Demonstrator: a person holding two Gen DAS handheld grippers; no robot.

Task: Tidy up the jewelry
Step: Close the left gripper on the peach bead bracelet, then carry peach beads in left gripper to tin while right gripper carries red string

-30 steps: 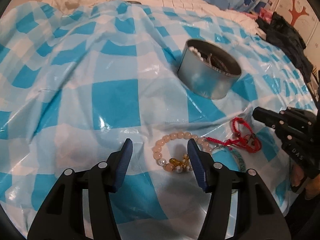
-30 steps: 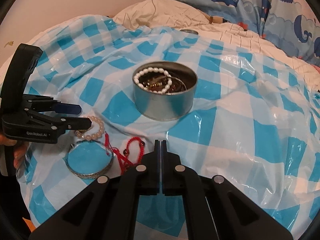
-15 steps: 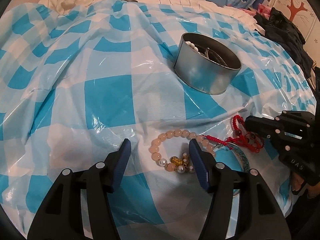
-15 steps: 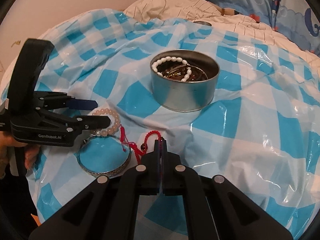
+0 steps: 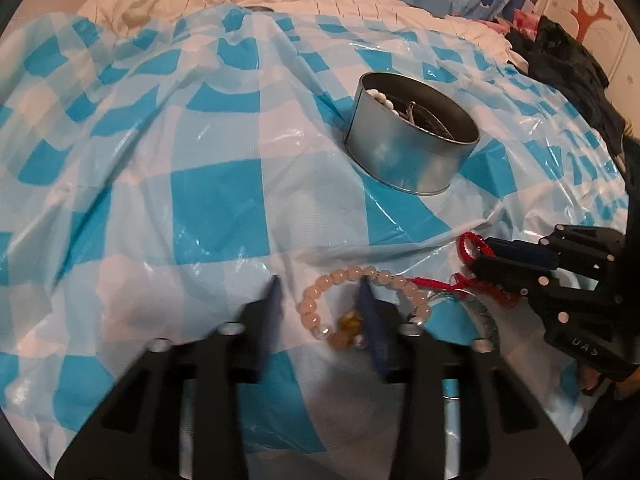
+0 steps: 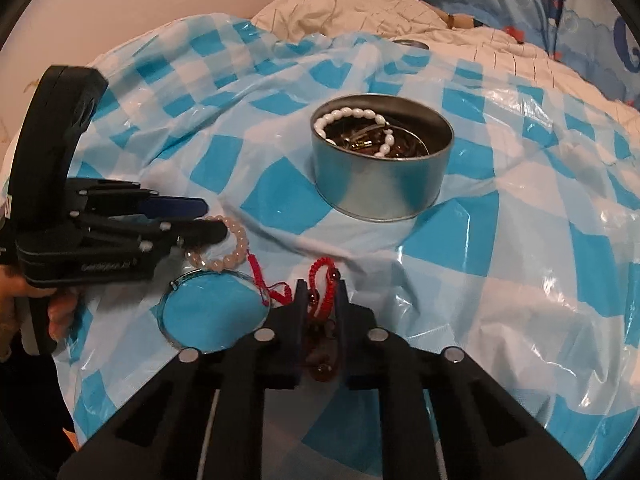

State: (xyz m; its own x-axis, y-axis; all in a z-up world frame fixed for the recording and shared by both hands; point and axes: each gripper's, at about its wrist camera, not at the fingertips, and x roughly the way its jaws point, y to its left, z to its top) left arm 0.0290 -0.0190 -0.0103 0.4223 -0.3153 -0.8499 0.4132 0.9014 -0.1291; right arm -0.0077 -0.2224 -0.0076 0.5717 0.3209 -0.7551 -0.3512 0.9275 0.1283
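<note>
We saw the left claw (image 5: 320, 284) closing, pink bead bracelet (image 5: 352, 280) between its fingers. The right claw (image 6: 322, 292) was opening around the red cord bracelet (image 6: 320, 280). Beyond sat the tin (image 6: 380, 184) on the checked sheet (image 6: 520, 240).

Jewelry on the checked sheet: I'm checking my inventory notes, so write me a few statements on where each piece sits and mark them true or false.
1. The metal tin holds a white pearl bracelet. True.
2. The pink bead bracelet is inside the tin. False: it lies on the checked sheet.
3. The bangle lies flat on the sheet. True.
4. The red cord bracelet hangs over the tin's rim. False: it is down by the bangle, apart from the tin.
</note>
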